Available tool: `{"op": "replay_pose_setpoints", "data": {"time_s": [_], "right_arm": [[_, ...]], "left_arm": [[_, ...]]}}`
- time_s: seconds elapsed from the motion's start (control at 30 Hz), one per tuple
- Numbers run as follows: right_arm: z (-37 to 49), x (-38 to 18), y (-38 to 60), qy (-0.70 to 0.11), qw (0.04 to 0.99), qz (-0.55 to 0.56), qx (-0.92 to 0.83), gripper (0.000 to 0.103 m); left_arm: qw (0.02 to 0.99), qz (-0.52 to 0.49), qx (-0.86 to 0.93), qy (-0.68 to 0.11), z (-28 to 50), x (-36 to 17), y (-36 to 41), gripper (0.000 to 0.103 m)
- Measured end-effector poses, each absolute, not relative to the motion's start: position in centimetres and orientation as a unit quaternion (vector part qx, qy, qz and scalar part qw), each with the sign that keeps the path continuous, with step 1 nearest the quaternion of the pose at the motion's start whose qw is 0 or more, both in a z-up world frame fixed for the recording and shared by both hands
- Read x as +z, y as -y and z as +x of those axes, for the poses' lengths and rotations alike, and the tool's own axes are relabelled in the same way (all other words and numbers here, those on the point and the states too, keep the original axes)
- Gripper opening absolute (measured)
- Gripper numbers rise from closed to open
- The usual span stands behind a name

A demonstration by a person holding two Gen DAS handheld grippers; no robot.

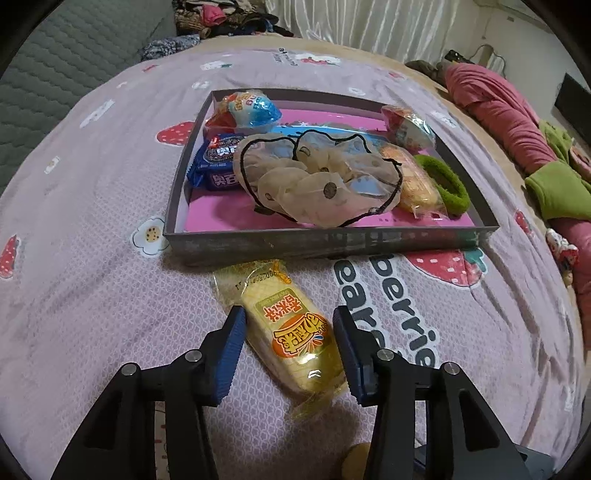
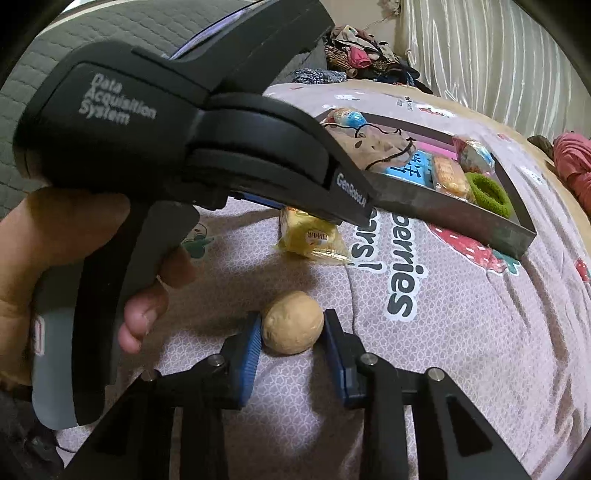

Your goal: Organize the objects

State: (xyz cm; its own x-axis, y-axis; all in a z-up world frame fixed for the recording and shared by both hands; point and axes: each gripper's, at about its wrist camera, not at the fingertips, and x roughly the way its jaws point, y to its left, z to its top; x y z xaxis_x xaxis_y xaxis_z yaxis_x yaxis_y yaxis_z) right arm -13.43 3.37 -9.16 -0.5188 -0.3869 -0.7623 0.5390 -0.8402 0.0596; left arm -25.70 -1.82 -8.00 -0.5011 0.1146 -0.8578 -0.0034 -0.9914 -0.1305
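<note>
A yellow wafer packet (image 1: pixel 291 332) lies on the bedspread just in front of the grey box (image 1: pixel 325 242). My left gripper (image 1: pixel 289 321) is open, its blue pads on either side of the packet, not pressing it. The packet also shows in the right wrist view (image 2: pixel 308 234), under the left gripper's body (image 2: pixel 192 122). A tan walnut (image 2: pixel 292 322) sits between the pads of my right gripper (image 2: pixel 291 325), which touch or nearly touch it. The box holds a beige mesh pouch (image 1: pixel 314 177), blue cookie packs (image 1: pixel 218 162), egg-shaped toys (image 1: pixel 251 107), a snack pack (image 1: pixel 413 177) and a green hair tie (image 1: pixel 443 182).
The pink strawberry-print bedspread (image 1: pixel 92 295) covers the bed. Red and green clothes (image 1: pixel 517 122) lie at the right edge. A pile of clothes (image 1: pixel 221 18) and a curtain (image 1: pixel 369 22) are at the back. A grey quilted headboard (image 1: pixel 55 74) is on the left.
</note>
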Motion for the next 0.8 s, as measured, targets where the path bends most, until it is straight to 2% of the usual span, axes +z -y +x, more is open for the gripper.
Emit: {"op": "replay_pose_setpoints", "data": {"time_s": [0.03,0.07,0.1,0.13,0.2,0.5,0.8], "right_arm": [[-13.4,-9.1,-3.5,-0.090,0.270,0.410,-0.866,0.033],[-13.4,-9.1,-3.5,-0.088,0.271,0.410,-0.866,0.033],[-13.3,-8.9,-3.7,-0.085,0.272,0.408,-0.867,0.033],[-13.2,-8.8,-3.8,-0.082,0.273,0.405,-0.869,0.033],[-13.2,-8.6,-4.0,-0.079,0.273,0.402,-0.870,0.033],[-13.2,-8.1,-4.8,-0.071,0.273,0.405,-0.870,0.033],[-13.0,-6.4,-5.5,-0.068,0.262,0.390,-0.880,0.033]], "left_arm": [[0.039,-0.500,0.863,0.060,-25.6,-7.9,2.0,0.045],[0.041,-0.501,0.863,0.061,-25.5,-7.8,2.1,0.027],[0.037,-0.495,0.866,0.054,-25.4,-7.4,2.3,0.018],[0.041,-0.494,0.867,0.060,-25.2,-7.1,2.6,0.016],[0.038,-0.494,0.867,0.056,-25.1,-6.7,2.9,0.006],[0.047,-0.503,0.861,0.062,-24.9,-6.6,3.3,0.000],[0.053,-0.497,0.863,0.069,-24.1,-6.3,3.2,0.000]]}}
